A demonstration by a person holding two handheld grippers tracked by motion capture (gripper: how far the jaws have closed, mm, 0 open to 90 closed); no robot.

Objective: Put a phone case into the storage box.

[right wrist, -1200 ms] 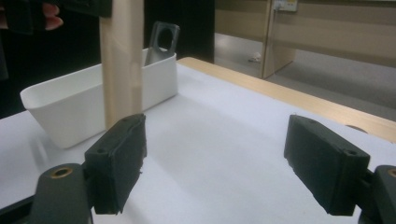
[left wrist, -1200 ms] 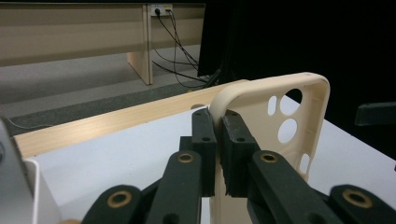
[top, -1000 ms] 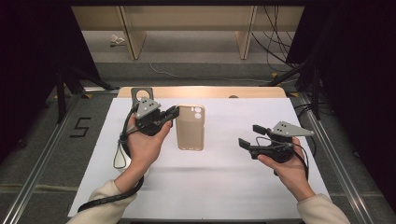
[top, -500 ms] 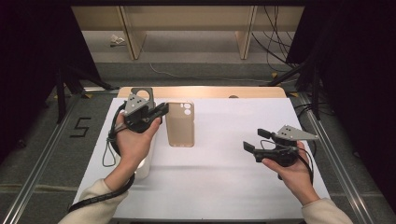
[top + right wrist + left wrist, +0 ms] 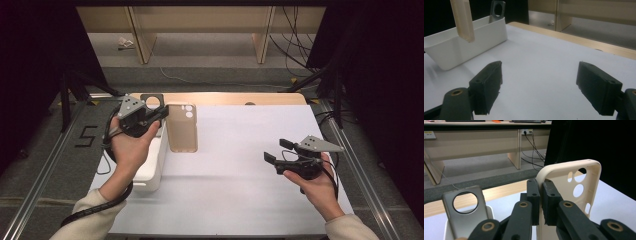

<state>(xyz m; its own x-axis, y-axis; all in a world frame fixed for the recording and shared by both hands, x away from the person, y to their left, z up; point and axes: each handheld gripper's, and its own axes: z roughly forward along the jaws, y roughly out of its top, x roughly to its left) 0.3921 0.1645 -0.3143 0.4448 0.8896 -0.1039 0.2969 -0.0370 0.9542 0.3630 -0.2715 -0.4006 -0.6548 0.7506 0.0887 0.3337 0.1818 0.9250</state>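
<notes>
We pinch the beige phone case (image 5: 182, 127) in our left gripper (image 5: 161, 113) near the table's (image 5: 240, 200) far-left corner; our right gripper (image 5: 276, 150) gapes empty.

Beige phone case (image 5: 182, 127), held aloft

Bright, even overhead light on the white table (image 5: 240, 200), dark surroundings; the near fingers (image 5: 486, 85) look soft.

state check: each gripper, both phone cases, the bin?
left gripper: shut on the rim of the beige phone case
beige phone case: held off the table, beside the white bin
right gripper: open, nothing between the jaws, over the white table cover
grey phone case: standing upright in the white bin
white bin: on the table, open-topped
</notes>
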